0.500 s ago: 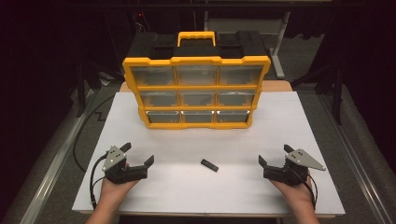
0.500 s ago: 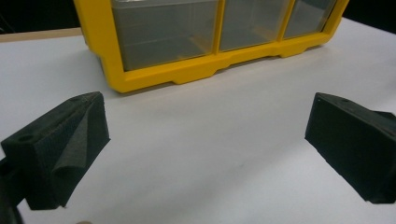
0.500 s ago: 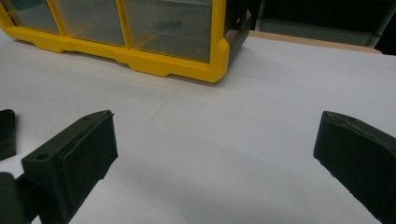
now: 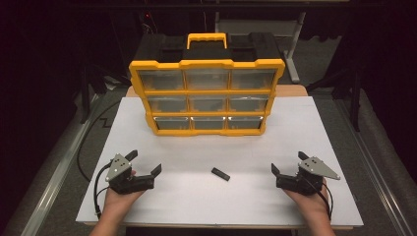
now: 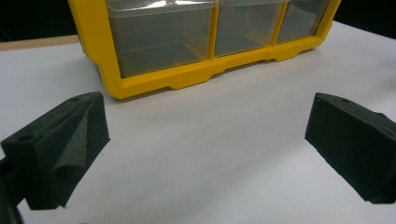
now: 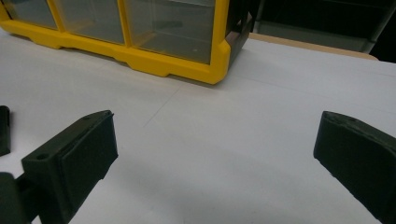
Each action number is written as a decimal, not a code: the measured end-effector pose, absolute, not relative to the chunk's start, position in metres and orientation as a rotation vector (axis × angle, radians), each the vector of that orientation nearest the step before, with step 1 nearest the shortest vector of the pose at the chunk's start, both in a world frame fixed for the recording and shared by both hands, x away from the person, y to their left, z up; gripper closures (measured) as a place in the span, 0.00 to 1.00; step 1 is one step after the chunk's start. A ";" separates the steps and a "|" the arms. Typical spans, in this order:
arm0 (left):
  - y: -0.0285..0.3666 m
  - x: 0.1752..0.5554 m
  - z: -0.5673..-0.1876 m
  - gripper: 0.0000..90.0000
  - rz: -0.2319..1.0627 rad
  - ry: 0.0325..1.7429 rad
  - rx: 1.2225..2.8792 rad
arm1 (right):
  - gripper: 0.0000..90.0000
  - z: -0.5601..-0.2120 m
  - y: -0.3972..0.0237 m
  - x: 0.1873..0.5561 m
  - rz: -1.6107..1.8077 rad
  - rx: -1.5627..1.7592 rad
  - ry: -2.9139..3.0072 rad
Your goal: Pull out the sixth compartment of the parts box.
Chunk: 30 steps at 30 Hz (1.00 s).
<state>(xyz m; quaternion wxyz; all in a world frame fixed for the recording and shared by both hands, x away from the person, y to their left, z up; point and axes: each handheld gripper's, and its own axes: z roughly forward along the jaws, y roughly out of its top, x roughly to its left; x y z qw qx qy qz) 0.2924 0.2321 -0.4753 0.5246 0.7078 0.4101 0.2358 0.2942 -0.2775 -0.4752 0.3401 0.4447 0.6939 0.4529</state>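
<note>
A yellow and black drawer organizer (image 4: 206, 93) with clear drawers stands at the back of the white table (image 4: 305, 128). Its bottom drawers (image 5: 161, 39) fill the top of the left gripper view, and its lower right corner (image 6: 217, 60) appears in the right gripper view. A small flat black piece (image 4: 221, 174) lies on the table between the hands, also at the left edge of the right gripper view (image 6: 3, 128). My left gripper (image 4: 145, 163) (image 5: 208, 126) rests open near the front left, empty. My right gripper (image 4: 287, 163) (image 6: 217, 126) rests open near the front right, empty, jaws pointing toward the black piece.
Dark floor and metal rails (image 4: 49, 182) flank the table on both sides. A wooden edge (image 6: 308, 44) shows behind the white surface. Cables (image 4: 86, 162) trail from the left gripper off the table's left side.
</note>
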 end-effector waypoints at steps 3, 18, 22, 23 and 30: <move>0.231 0.292 -0.479 0.00 0.584 0.971 1.717 | 0.00 -0.475 -0.278 0.295 1.196 1.171 1.792; 0.233 0.293 -0.479 0.00 0.573 0.962 1.704 | 0.00 -0.475 -0.260 0.321 1.144 1.128 1.830; 0.234 0.293 -0.479 0.00 0.567 0.967 1.693 | 0.00 -0.472 -0.255 0.334 1.149 1.129 1.809; 0.234 0.293 -0.479 0.00 0.569 0.970 1.694 | 0.00 -0.472 -0.255 0.334 1.149 1.129 1.809; 0.235 0.293 -0.479 0.00 0.581 0.971 1.713 | 0.00 -0.471 -0.255 0.351 1.150 1.153 1.790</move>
